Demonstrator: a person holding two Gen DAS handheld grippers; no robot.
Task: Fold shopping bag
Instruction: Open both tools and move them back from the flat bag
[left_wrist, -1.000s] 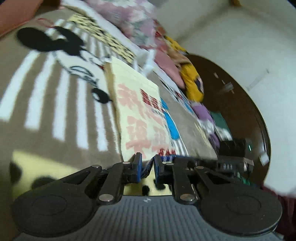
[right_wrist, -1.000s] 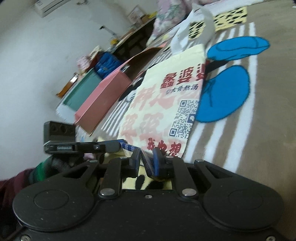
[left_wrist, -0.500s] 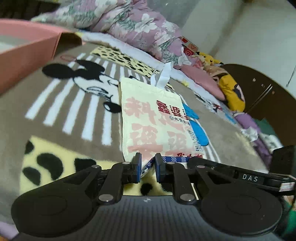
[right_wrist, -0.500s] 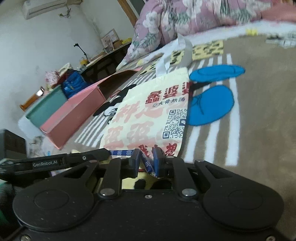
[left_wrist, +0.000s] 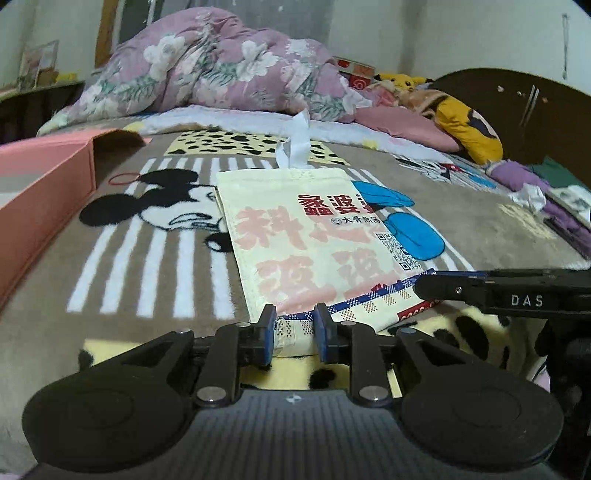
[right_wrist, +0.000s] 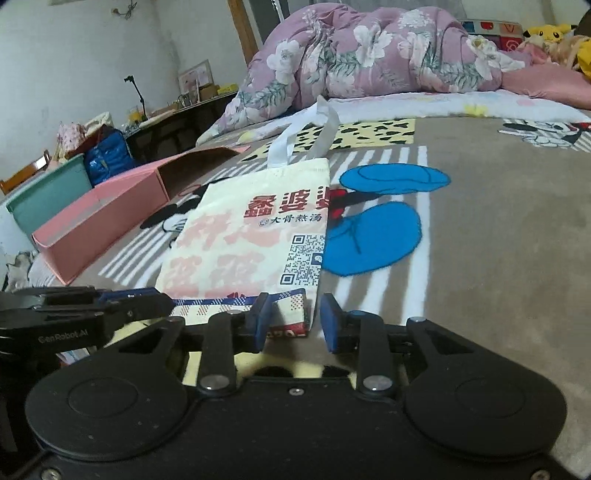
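— While the cream fabric shopping bag with red and pink printed characters (left_wrist: 317, 243) lies flat on the brown cartoon-printed fleece blanket (left_wrist: 155, 266), which step does the left wrist view show?

— The release after one fold, it seems. The left gripper (left_wrist: 294, 329) has just been opening its jaws; the blue-checked near edge of the bag (left_wrist: 354, 301) sits between the blue pads, but they do not press on it. The white handle loop (left_wrist: 295, 144) stands up at the far end.

— And the right wrist view?

— The same bag (right_wrist: 251, 240) lies beside a long pink cardboard box (right_wrist: 110, 218). The right gripper (right_wrist: 294, 325) also has just been opening; the near corner of the bag rests against its left pad, while the right pad stands apart from it. So nothing is gripped.

— What does the next move call for?

— Probably both grippers must draw back without dragging the fabric, then take a new edge, perhaps the handle end, to fold the bag smaller.
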